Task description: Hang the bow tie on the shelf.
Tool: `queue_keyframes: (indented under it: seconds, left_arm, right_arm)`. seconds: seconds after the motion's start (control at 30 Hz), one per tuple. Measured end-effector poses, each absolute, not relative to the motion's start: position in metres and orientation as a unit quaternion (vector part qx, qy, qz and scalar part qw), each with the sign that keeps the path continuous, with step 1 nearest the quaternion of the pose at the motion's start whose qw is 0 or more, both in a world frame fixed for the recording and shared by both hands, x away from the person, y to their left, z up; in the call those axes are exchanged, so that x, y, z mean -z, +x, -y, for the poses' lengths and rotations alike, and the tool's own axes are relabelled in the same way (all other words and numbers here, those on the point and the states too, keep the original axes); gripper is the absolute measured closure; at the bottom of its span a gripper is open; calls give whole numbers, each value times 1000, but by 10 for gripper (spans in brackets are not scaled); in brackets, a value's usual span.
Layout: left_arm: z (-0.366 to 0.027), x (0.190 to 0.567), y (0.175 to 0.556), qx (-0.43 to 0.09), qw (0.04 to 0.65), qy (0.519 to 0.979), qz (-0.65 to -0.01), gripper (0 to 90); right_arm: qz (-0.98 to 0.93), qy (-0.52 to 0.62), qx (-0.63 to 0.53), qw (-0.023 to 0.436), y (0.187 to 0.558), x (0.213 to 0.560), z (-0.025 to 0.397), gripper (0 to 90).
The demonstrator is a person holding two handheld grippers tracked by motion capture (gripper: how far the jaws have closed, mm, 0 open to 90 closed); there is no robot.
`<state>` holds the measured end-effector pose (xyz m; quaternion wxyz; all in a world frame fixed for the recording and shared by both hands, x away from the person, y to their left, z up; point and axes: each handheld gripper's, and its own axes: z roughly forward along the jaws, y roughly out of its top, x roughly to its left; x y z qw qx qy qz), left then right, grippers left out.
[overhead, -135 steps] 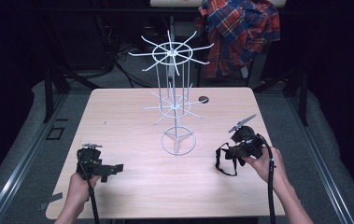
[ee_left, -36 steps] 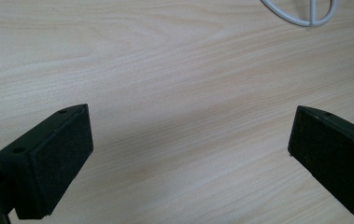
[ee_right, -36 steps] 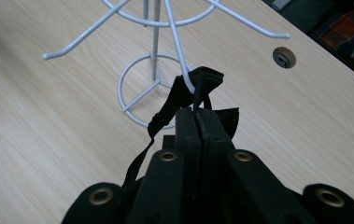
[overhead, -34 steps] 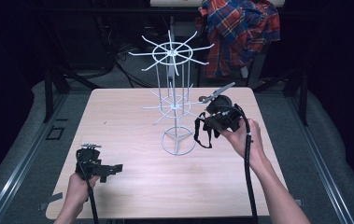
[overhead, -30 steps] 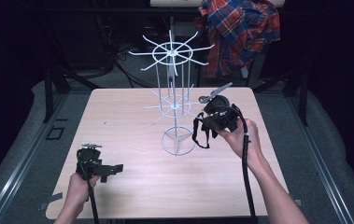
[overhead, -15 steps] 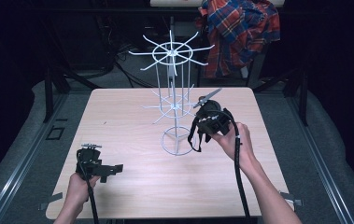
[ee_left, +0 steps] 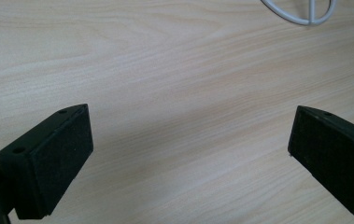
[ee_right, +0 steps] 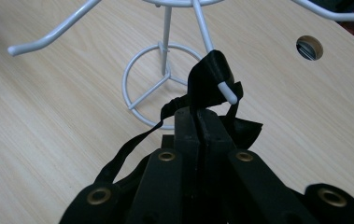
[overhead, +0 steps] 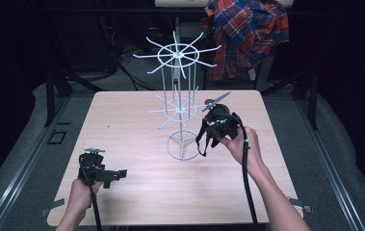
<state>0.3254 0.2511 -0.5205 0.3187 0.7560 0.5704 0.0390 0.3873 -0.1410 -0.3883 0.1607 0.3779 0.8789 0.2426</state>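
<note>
The right gripper (ee_right: 197, 122), its jaws pressed together on a black fabric strap (ee_right: 210, 77), holds the strap's loop over the tip of a lower prong of the white wire display stand (overhead: 177, 103) on the pale wooden table (overhead: 122, 125). Hanging the strap appears to be the step in hand. Next, the loop likely needs pushing further along the prong before release. The left gripper (ee_left: 188, 154) hovers low over bare tabletop, jaws spread wide and empty.

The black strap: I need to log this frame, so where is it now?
The black strap is pinched in the right claw, its loop over a lower arm tip of the white wire rack, right of the rack's pole.
</note>
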Motion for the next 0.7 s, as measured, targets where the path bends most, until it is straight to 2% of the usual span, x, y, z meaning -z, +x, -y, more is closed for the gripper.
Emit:
queue_keyframes:
  seconds: [0.37,0.7]
  left_arm:
    - [-251,520,326,-38,319,757,-569,1]
    - [-250,521,325,-39,317,758,-569,1]
  right_arm:
    - [-875,387,-247,155,390,394,147,820]
    - [-877,383,-252,142,387,397,156,684]
